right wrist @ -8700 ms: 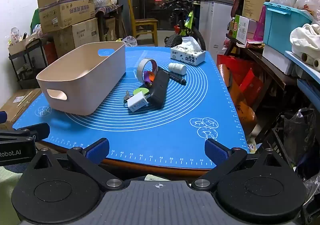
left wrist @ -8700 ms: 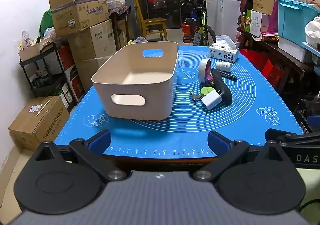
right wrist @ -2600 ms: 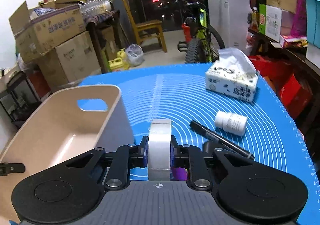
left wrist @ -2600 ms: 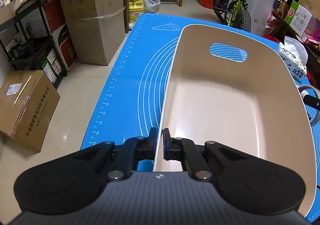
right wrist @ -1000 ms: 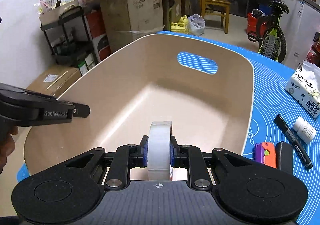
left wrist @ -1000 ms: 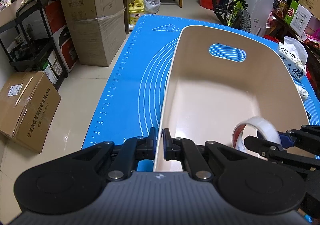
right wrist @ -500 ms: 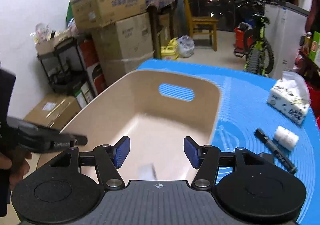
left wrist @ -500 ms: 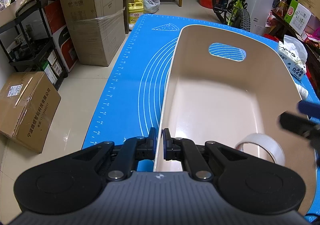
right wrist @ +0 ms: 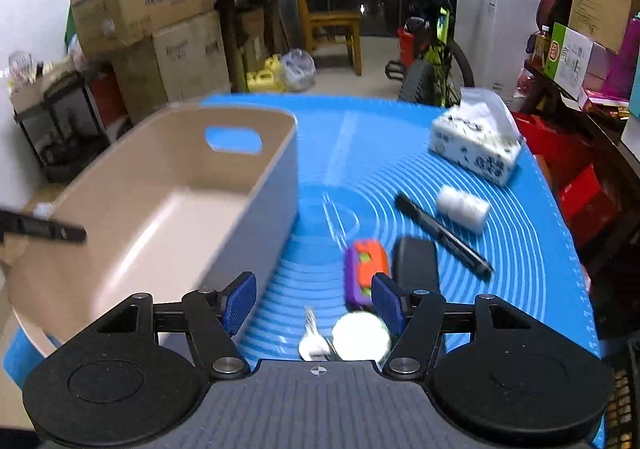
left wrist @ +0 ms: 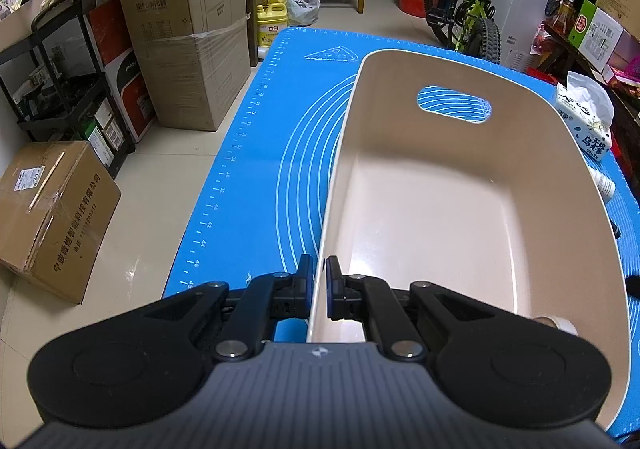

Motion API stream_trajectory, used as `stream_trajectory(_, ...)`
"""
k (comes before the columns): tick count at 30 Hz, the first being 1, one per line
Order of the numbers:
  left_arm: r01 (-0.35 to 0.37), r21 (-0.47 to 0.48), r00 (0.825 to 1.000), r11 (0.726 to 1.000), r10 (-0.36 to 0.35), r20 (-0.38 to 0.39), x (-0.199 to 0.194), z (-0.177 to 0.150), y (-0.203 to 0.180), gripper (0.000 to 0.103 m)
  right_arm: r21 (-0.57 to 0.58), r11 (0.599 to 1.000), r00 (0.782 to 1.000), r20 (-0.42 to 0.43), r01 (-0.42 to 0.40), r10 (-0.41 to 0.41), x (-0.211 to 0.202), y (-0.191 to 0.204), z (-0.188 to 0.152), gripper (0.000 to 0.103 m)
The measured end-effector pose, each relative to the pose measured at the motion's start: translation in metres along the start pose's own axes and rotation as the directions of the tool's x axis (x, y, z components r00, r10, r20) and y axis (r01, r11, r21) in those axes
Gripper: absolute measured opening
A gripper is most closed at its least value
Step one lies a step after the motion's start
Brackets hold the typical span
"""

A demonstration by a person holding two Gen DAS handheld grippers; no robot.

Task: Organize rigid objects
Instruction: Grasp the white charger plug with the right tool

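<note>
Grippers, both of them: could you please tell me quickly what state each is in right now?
Left gripper: closed on the beige bin wall.
Right gripper: open, holding nothing; its jaws have just been opening.

Blue mat [right wrist: 520, 249] with white rings covers table. On it: beige bin [right wrist: 256, 185] at left; tissue box [right wrist: 476, 149] far right; white bottle [right wrist: 462, 207], black marker [right wrist: 440, 233], black case [right wrist: 414, 261], purple-orange toy [right wrist: 364, 269], keys [right wrist: 314, 337] nearer.

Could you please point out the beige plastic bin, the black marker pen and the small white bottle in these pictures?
Beige plastic bin [left wrist: 452, 205]: left wrist view, on its bare inner floor.
Black marker pen [right wrist: 442, 233]: right wrist view, mid-barrel, lying on the mat.
Small white bottle [right wrist: 462, 206]: right wrist view, on its side, mid-body.
</note>
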State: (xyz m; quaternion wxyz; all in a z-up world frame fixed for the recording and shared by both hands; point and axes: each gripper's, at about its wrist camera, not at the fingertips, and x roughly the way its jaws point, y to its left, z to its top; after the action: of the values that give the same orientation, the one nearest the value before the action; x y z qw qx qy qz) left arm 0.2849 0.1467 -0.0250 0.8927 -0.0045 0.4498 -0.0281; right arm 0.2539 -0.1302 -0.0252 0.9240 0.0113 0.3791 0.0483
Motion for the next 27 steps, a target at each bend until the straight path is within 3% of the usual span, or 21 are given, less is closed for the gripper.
stream_trajectory(7, 0.001, -0.001, 1.000, 1.000, -0.001, 0.000, 0.000, 0.000, 0.000, 0.008, -0.059, 0.998, 0.997, -0.072, 0.036, -0.040, 0.014, 0.000, -0.024, 0.071)
stream_trajectory(11, 0.002, -0.002, 1.000, 1.000, -0.002, 0.000, 0.000, 0.000, 0.000, 0.008, -0.119, 0.987, 0.986, -0.117, 0.105, -0.119, 0.028, -0.001, -0.038, 0.071)
stream_trajectory(16, 0.003, -0.004, 1.000, 1.000, -0.003, 0.000, 0.000, 0.000, -0.001, 0.008, -0.127, 0.986, 0.980, -0.155, 0.105, -0.124, 0.038, -0.008, -0.044, 0.071)
stream_trajectory(27, 0.004, -0.005, 1.000, 1.000, -0.004, -0.001, 0.000, 0.000, -0.001, 0.008, -0.281, 0.951, 0.972, -0.152, 0.132, -0.180, 0.047, 0.010, -0.056, 0.074)
